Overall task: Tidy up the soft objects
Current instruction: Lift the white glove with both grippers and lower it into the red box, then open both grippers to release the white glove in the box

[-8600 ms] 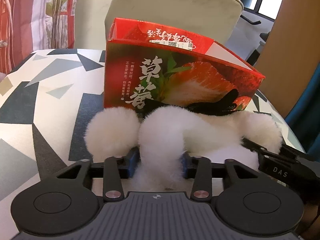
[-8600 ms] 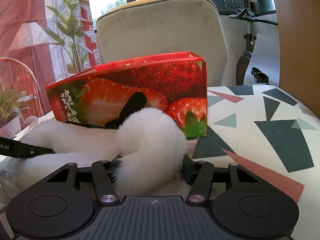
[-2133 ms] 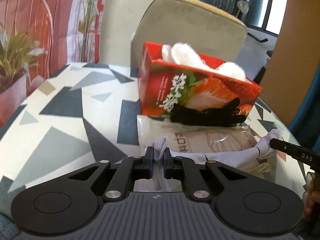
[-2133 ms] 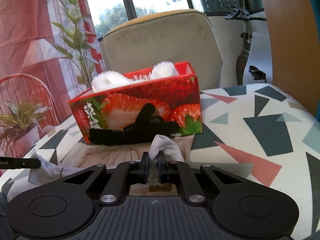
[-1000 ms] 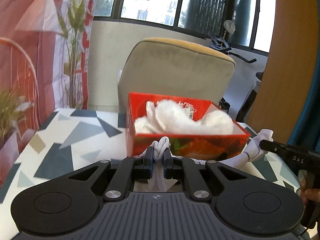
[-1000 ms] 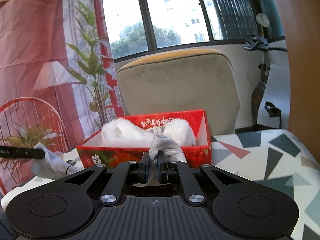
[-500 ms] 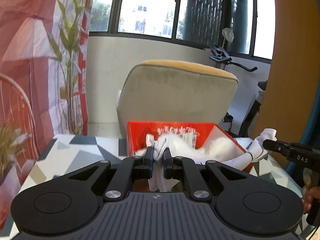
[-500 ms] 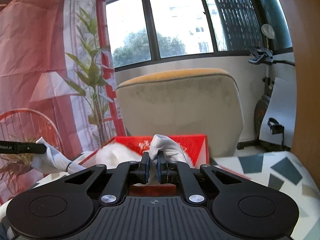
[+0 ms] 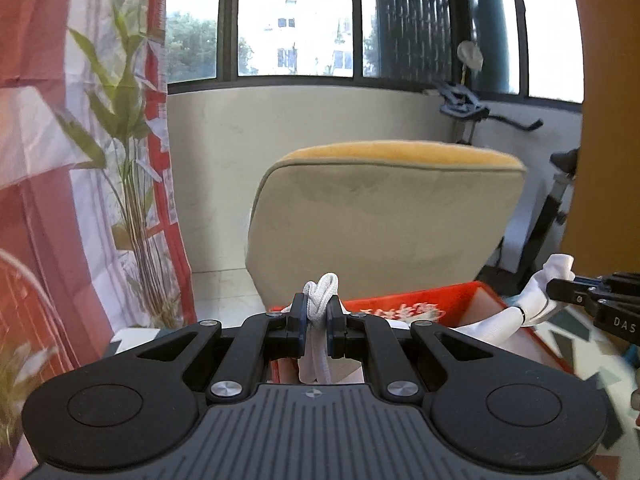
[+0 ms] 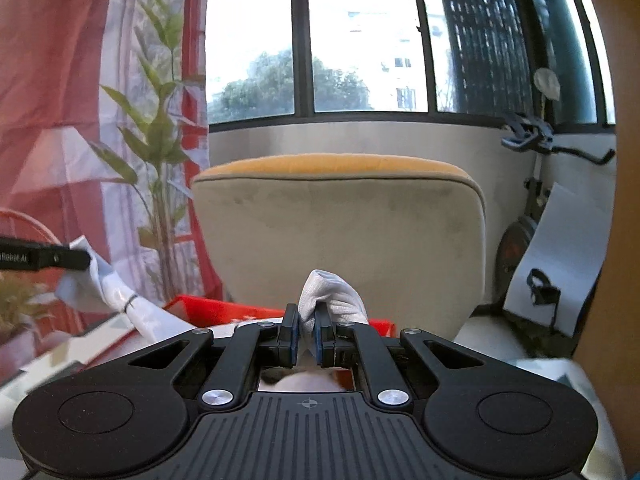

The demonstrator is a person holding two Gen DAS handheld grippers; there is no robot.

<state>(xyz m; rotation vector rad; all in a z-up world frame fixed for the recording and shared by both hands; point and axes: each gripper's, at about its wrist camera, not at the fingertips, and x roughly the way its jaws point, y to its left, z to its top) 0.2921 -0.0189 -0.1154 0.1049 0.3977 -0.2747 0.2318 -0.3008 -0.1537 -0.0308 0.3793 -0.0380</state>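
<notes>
Ribbed white knit cloth [image 9: 320, 292] pinched in left hand-held gripper [image 9: 317, 322]

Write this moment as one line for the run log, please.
left tongs: shut on white cloth | right tongs: shut on white cloth | red box: below
</notes>
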